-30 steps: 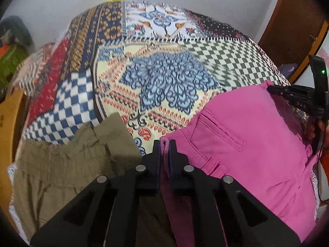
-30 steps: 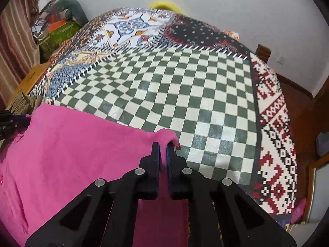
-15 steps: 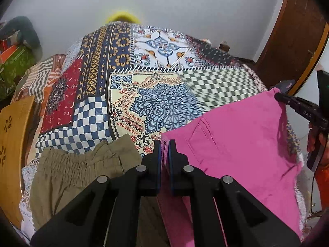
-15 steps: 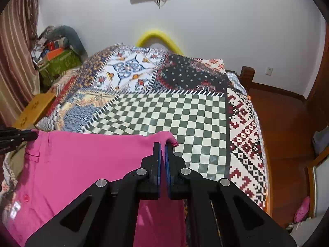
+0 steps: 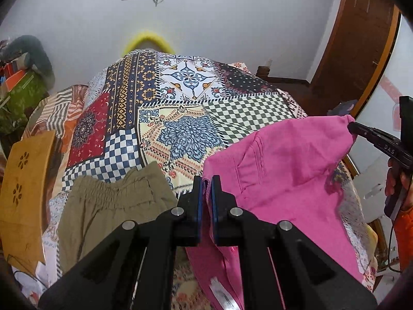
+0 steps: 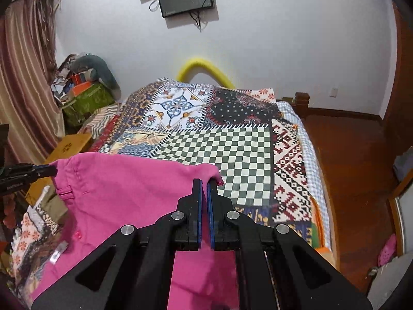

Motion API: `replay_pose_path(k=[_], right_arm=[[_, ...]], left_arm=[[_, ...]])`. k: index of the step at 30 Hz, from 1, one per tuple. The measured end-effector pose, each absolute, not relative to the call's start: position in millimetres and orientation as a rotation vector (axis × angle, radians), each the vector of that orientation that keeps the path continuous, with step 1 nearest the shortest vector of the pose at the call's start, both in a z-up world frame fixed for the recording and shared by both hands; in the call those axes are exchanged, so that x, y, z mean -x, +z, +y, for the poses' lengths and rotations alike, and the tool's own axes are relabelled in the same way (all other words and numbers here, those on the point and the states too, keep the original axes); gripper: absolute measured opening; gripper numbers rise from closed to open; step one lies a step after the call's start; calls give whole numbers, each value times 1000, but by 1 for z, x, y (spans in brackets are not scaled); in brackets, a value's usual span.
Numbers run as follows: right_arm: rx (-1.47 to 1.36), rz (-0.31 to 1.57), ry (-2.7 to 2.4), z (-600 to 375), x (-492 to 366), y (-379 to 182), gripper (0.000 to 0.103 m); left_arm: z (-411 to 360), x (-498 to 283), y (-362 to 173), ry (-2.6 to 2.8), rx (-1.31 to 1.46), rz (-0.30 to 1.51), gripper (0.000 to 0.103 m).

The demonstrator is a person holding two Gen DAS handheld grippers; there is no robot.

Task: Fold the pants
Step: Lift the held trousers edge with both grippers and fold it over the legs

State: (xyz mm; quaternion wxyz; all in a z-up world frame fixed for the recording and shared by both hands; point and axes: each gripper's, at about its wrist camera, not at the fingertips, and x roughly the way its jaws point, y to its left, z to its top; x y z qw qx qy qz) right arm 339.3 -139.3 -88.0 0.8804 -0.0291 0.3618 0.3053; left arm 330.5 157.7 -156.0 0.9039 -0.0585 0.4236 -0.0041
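Observation:
Pink pants (image 5: 278, 180) hang stretched between my two grippers above the near end of the bed. My left gripper (image 5: 206, 180) is shut on one top corner of the pink pants. My right gripper (image 6: 204, 183) is shut on the other top corner of the pink pants (image 6: 124, 196). The right gripper also shows at the right edge of the left wrist view (image 5: 353, 128). The left gripper shows at the left edge of the right wrist view (image 6: 53, 171). The lower part of the pants hangs below both views.
Khaki pants (image 5: 108, 206) lie crumpled on the bed to the left of the pink ones. The bed carries a patchwork cover (image 6: 219, 142). A wooden board (image 5: 23, 193) stands at the bed's left side. Boxes and clutter (image 6: 85, 95) sit in the far left corner.
Both grippers have risen and tilted up, lifting the pink pants off the bed. The wall and screen now show behind the bed.

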Motion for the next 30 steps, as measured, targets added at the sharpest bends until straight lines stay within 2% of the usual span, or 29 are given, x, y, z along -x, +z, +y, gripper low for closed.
replay_pose_path(k=[10,30], right_arm=[[21,729,620,-165,-288,-67,3],[-25,753,598,-201,-193,-81,3]], left_arm=[[140,-270,-136,-13,104,857,5],[117,-167,-151,-47,90,864,3]])
